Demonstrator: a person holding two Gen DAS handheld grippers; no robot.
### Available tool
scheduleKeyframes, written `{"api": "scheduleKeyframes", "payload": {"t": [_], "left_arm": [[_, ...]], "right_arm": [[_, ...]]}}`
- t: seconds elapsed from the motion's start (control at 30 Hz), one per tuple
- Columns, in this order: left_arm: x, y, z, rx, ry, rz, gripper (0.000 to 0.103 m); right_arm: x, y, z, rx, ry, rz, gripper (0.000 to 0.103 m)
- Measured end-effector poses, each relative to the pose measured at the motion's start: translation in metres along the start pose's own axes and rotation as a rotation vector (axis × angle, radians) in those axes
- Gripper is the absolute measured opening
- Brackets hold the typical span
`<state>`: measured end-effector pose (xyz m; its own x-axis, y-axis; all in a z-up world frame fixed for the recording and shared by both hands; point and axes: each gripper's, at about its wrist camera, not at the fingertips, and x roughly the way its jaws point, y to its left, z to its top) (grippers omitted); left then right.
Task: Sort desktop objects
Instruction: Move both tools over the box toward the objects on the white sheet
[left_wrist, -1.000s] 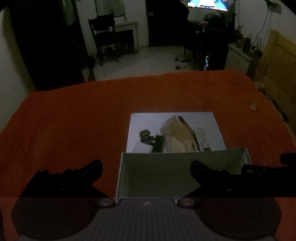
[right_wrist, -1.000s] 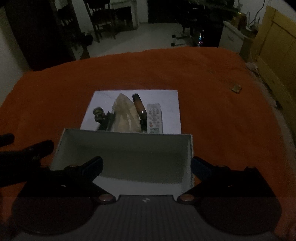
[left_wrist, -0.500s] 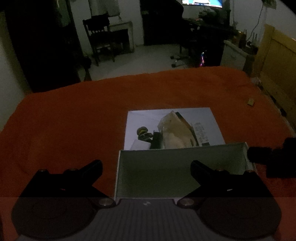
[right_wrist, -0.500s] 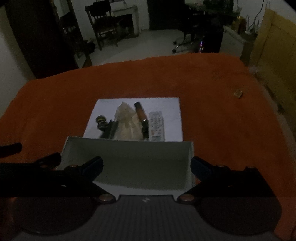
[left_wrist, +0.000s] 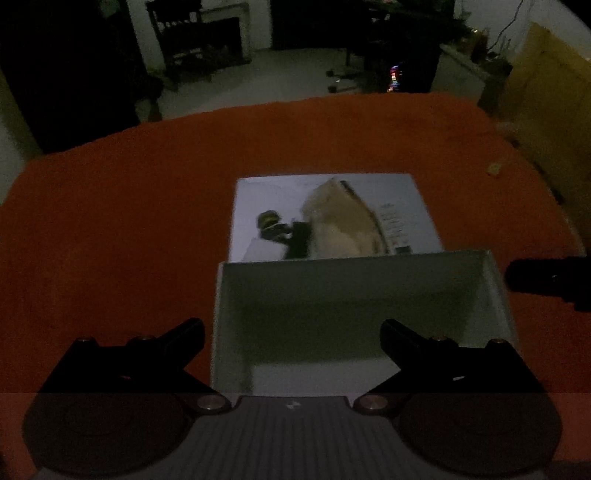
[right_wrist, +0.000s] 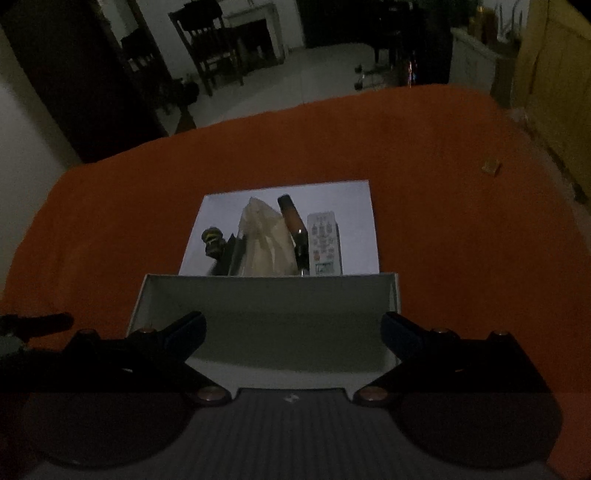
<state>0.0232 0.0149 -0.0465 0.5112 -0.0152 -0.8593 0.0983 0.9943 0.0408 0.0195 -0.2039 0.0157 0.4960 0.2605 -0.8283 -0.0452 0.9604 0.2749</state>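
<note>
An open white box (left_wrist: 362, 295) (right_wrist: 269, 314) stands on the orange cloth in front of both grippers. Behind it lies a white sheet (right_wrist: 332, 195) (left_wrist: 266, 192) with a white remote (right_wrist: 324, 242), a brown tube-like item (right_wrist: 291, 218), a crumpled clear bag (right_wrist: 264, 240) (left_wrist: 343, 225) and a small dark round item (right_wrist: 212, 242) (left_wrist: 269, 223). My left gripper (left_wrist: 291, 332) is open and empty over the box's near left part. My right gripper (right_wrist: 291, 326) is open and empty over the box's near edge.
An orange cloth (right_wrist: 443, 221) covers the table. A small yellowish piece (right_wrist: 491, 166) lies far right on it. A wooden panel (right_wrist: 554, 92) stands at the right. A chair (right_wrist: 207, 48) and dark furniture stand beyond the table.
Both views have shifted a little; the left camera tilted down and the right camera drew back slightly. The right gripper's tip moved into the left view's right edge. Both stay open.
</note>
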Motion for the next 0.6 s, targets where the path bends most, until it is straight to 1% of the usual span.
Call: {"api": "scheduleKeyframes", "payload": {"t": [0.07,0.13,0.27,0.37,0.47,0.53,0.6], "left_arm": [[0.002,0.000,0.007,0.003,-0.002,-0.018,0.102],[0.014,0.004,0.019,-0.002,0.012,-0.033,0.102],[0.037,0.014,0.044,-0.011,0.041,-0.063,0.102],[0.054,0.021,0.062,-0.019,0.062,-0.085,0.102],[0.073,0.032,0.079,-0.042,0.050,-0.086,0.102],[0.086,0.033,0.082,-0.022,0.061,-0.091,0.102],[0.099,0.033,0.085,-0.002,0.071,-0.097,0.102]], "right_arm": [[0.003,-0.004,0.009,-0.011,0.007,-0.010,0.103],[0.007,-0.007,0.019,-0.024,0.006,-0.023,0.103],[0.016,-0.015,0.046,-0.026,-0.027,-0.022,0.103],[0.029,-0.018,0.068,-0.019,-0.031,0.032,0.103],[0.041,-0.022,0.087,0.005,-0.054,0.114,0.103],[0.052,-0.025,0.098,0.019,-0.064,0.145,0.103],[0.066,-0.026,0.109,0.028,-0.053,0.167,0.103]]}}
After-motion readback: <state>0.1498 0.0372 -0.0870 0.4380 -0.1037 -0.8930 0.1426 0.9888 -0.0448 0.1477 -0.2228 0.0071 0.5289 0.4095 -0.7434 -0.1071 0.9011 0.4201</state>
